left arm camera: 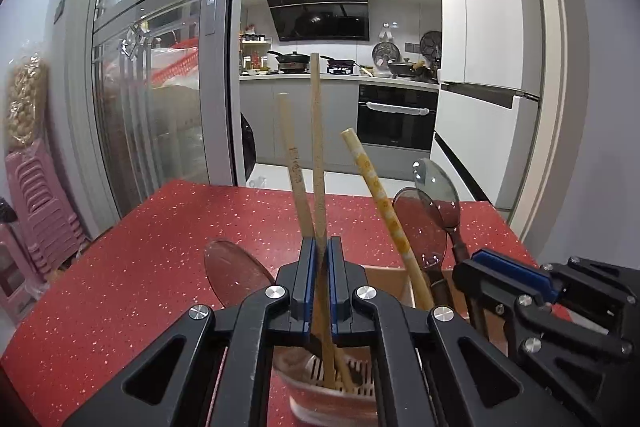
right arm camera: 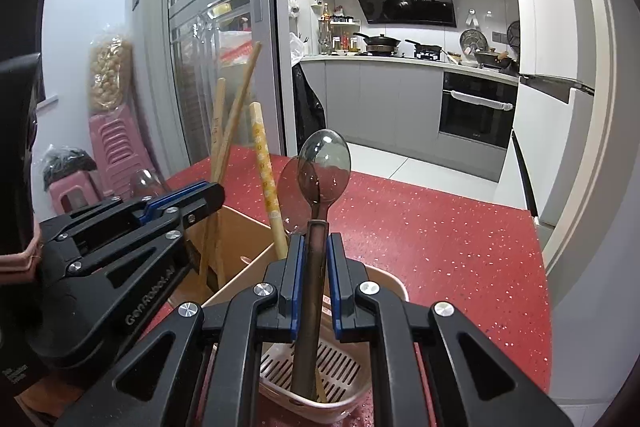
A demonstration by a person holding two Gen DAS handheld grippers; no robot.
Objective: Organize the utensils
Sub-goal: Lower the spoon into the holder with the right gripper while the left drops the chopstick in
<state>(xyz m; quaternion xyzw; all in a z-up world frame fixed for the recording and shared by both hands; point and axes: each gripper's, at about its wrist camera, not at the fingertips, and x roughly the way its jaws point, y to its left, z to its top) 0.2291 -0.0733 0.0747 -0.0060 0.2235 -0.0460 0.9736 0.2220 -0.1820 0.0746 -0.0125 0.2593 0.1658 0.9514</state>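
Two chopsticks (left arm camera: 318,163) pinched between left fingers (left arm camera: 307,267).

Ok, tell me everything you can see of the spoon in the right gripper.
The smoky translucent plastic spoon stands nearly upright, bowl up, with a dark grooved handle. The right gripper is shut on the handle, its blue-padded fingers pressing both sides. The handle's lower end reaches into the pink slotted utensil holder on the red speckled table. A second, similar spoon stands just behind it, overlapping its bowl.
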